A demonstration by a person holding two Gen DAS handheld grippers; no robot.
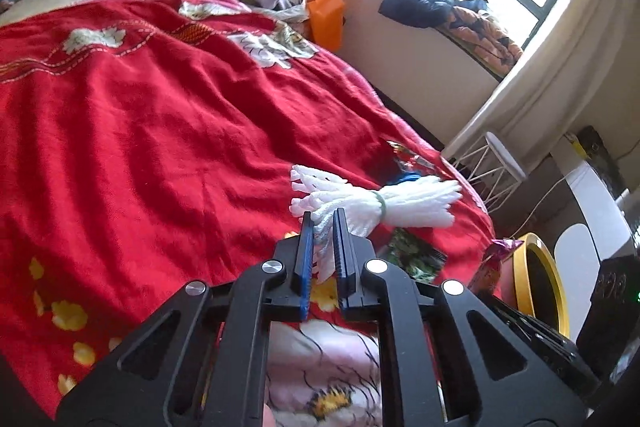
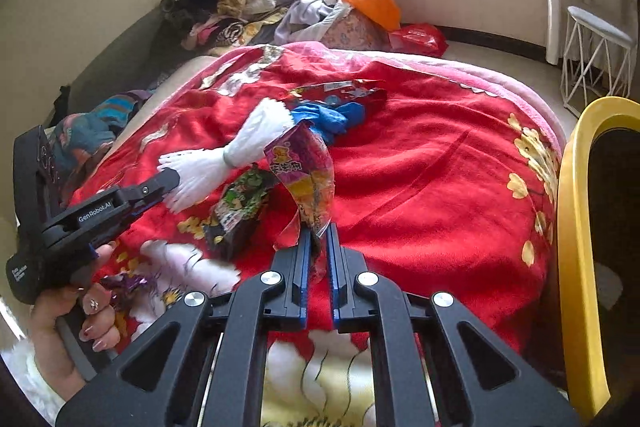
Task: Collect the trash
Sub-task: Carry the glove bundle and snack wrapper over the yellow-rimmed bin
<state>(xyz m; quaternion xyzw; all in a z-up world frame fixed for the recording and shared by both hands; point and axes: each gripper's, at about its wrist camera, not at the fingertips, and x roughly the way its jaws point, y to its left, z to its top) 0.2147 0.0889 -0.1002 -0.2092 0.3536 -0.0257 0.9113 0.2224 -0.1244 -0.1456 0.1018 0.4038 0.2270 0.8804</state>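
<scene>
My left gripper (image 1: 323,217) is shut on one end of a white foam net bundle (image 1: 376,203) tied with a green band, on the red blanket (image 1: 160,115). It also shows in the right wrist view (image 2: 170,183), gripping the bundle (image 2: 224,159). My right gripper (image 2: 318,231) is shut on a pink and yellow snack wrapper (image 2: 308,171) and holds it upright above the blanket. A green and black wrapper (image 2: 240,207) lies between the two grippers. A red wrapper (image 2: 340,89) and a blue cloth piece (image 2: 332,117) lie farther back.
A yellow-rimmed bin (image 2: 580,247) stands at the bed's right edge; it also shows in the left wrist view (image 1: 540,283). Clothes (image 2: 240,7) and an orange bag (image 2: 372,1) are piled at the bed's far end. A white wire stool (image 2: 596,55) stands by the curtain.
</scene>
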